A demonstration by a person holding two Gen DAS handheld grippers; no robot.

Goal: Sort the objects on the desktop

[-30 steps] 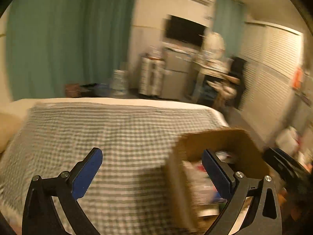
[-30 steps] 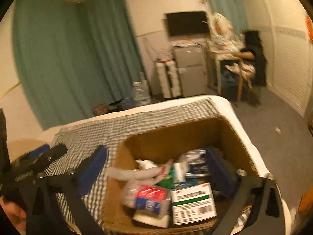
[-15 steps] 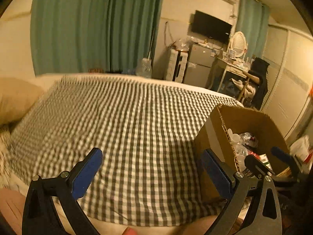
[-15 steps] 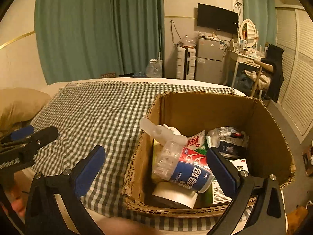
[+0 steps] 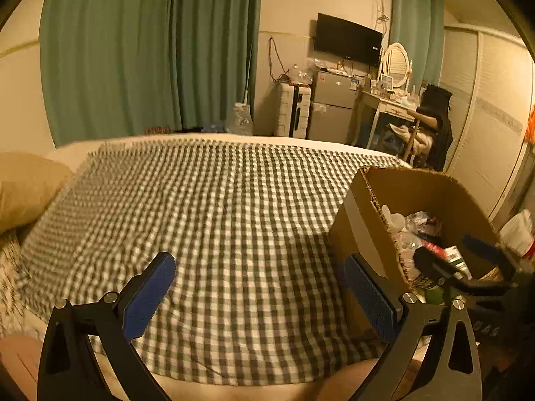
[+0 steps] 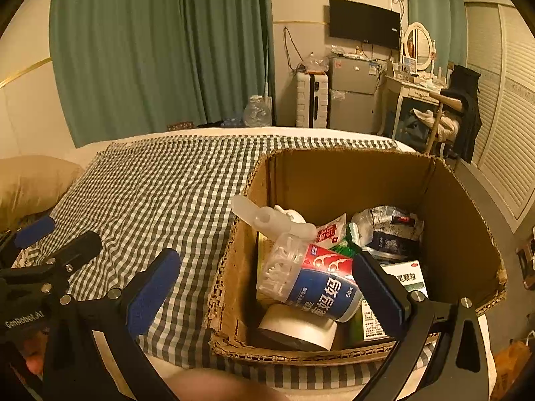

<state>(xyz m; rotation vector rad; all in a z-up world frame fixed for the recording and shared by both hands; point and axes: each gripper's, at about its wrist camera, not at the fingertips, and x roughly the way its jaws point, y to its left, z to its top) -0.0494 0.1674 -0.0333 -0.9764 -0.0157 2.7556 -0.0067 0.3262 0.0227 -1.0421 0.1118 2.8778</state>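
"GenRobot.AI" lettering [image 6: 24, 320] on left gripper [image 6: 57, 234]

Lighting: dim and warm, an amber cast lying over both views. Source: overhead, out of frame. Shadows: the cardboard box [image 5: 364, 220] is throwing a dark patch onto the checked bedspread [image 5: 207, 207] at its left. Blur: the bedspread's left and far squares are smearing in the left wrist view; the right wrist view is reading sharper. Distortion: fisheye bending walls and green curtains [image 6: 160, 50]; black vignette is closing every corner.
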